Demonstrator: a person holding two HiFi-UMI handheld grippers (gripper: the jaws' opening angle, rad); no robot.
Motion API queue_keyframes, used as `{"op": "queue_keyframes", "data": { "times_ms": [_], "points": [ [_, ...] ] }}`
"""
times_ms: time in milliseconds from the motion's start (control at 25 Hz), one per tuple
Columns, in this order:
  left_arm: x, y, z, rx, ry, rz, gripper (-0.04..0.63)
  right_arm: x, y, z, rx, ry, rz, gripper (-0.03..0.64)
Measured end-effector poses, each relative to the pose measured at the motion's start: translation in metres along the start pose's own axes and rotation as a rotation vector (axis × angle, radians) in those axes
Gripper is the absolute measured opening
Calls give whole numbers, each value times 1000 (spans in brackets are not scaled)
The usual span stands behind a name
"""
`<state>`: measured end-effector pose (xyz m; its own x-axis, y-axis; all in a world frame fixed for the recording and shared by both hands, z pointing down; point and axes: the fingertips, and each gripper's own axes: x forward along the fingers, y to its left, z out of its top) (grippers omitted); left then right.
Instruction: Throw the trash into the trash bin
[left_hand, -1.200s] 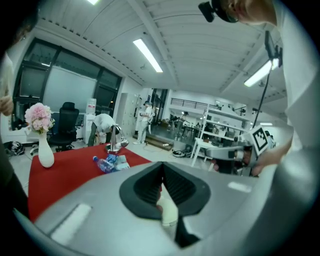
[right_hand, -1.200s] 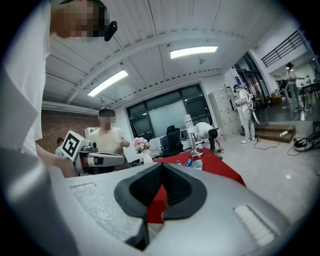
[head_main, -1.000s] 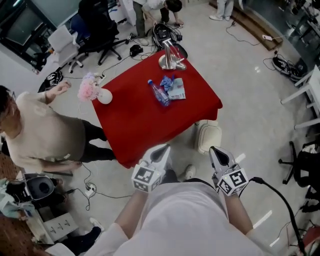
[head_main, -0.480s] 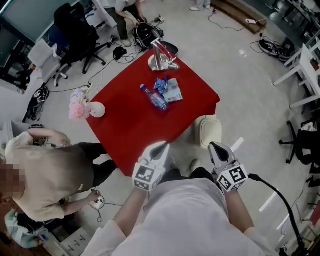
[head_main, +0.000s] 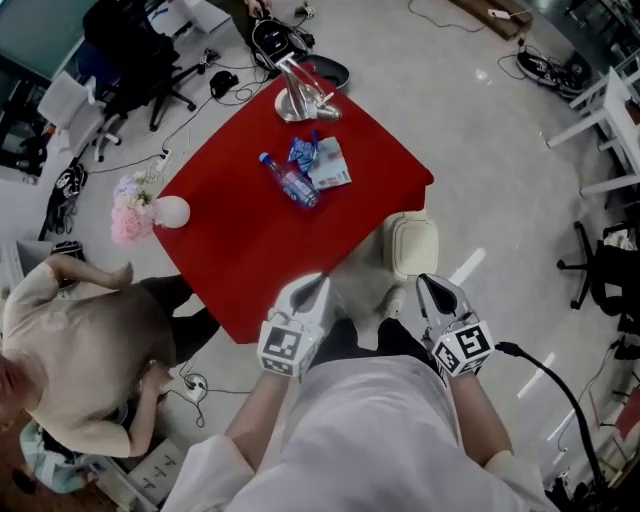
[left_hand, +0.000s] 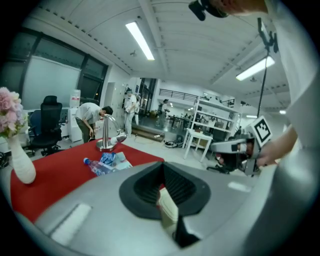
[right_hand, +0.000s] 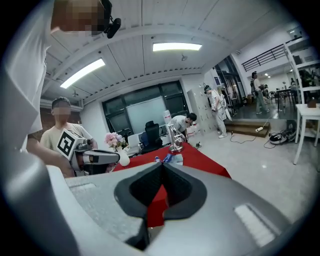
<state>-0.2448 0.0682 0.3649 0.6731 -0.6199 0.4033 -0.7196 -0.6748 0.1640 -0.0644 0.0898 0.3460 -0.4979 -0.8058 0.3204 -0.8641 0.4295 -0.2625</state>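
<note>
1. you're in the approach step, and nothing has been picked up yet. the trash is a plastic bottle (head_main: 290, 184), a blue wrapper (head_main: 303, 150) and a flat packet (head_main: 331, 171). they lie close together on the far half of the red table (head_main: 240, 260), near the metal stand (head_main: 300, 98).
2. the trash bin (head_main: 413, 245) stands on the floor against the table's near right edge, just ahead of your right gripper (head_main: 431, 286).
3. your left gripper (head_main: 321, 284) has its jaws pressed together with nothing between them. the right one is closed and empty too.
4. the trash is well apart from both grippers. i'd judge the next move is to reach across the table, spread one pair of jaws before arriving, and take the bottle first.
5. against a second ago, the trash sits higher and further left in your head view, and the bin shows more fully. the person (head_main: 85, 350) at the left has stooped lower. both grippers are closed as before.
</note>
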Motion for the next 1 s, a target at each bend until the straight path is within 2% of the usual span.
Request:
{"op": "queue_keyframes", "data": {
  "times_ms": [320, 1000],
  "points": [
    [31, -11, -30, -20, 57, 25, 5, 2, -46, -43, 29, 82, -16, 0],
    [108, -21, -134, -96, 173, 71, 6, 6, -122, -193, 112, 273, -58, 0]
  ]
}}
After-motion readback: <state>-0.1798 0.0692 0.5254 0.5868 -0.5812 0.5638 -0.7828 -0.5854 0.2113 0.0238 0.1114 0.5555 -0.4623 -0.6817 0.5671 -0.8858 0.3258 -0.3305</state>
